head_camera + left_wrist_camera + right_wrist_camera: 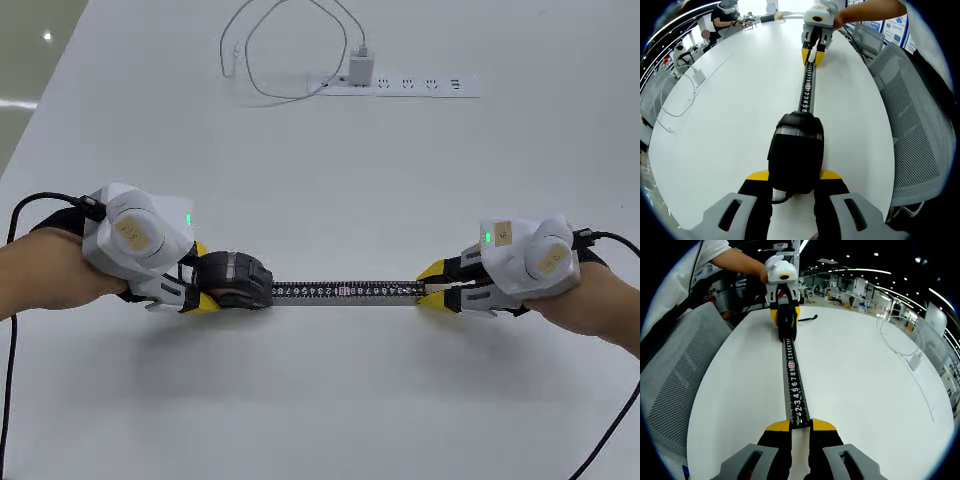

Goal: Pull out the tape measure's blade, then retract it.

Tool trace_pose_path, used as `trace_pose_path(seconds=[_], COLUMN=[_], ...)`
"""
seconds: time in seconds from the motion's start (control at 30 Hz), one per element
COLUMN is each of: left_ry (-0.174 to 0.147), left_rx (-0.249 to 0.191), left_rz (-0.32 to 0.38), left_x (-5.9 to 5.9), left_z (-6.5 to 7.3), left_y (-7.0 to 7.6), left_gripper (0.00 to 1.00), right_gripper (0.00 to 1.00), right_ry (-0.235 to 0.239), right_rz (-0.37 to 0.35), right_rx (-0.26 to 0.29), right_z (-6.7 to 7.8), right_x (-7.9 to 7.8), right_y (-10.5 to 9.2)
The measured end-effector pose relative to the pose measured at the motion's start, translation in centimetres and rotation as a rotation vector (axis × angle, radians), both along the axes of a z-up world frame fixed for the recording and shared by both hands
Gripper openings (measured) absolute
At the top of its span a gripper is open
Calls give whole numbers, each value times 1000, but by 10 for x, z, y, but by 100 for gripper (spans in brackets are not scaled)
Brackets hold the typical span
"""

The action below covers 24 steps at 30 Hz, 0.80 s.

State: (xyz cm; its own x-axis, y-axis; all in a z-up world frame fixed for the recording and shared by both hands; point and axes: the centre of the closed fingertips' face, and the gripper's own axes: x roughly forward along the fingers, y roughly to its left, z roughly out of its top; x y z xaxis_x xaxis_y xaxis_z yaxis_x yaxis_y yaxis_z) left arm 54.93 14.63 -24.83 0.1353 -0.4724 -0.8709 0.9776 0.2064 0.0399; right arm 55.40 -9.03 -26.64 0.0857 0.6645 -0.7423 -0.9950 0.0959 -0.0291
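left gripper (203,277) clamps case (235,280) | right gripper (435,287) pinches blade (345,291) end, likely hook, away from case | blade springy: grip end

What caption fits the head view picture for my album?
Left gripper holds the tape measure case, right gripper pinches the end of the pulled-out blade.

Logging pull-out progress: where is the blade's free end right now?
In the head view, the blade's free end sits right of centre over the white table, clamped in the jaws of the right gripper, opposite the black case held by the left gripper.
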Motion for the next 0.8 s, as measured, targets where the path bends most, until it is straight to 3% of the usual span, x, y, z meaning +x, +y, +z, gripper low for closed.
trace_pose_path(seconds=[0.8], left_ry=[0], left_rx=[3], left_rz=[1], left_x=[0], left_z=[0], left_y=[0], left_gripper=[27], right_gripper=[7], right_ry=[4], right_rz=[-7], right_rx=[-27], right_z=[5], right_x=[-5], right_y=[-14])
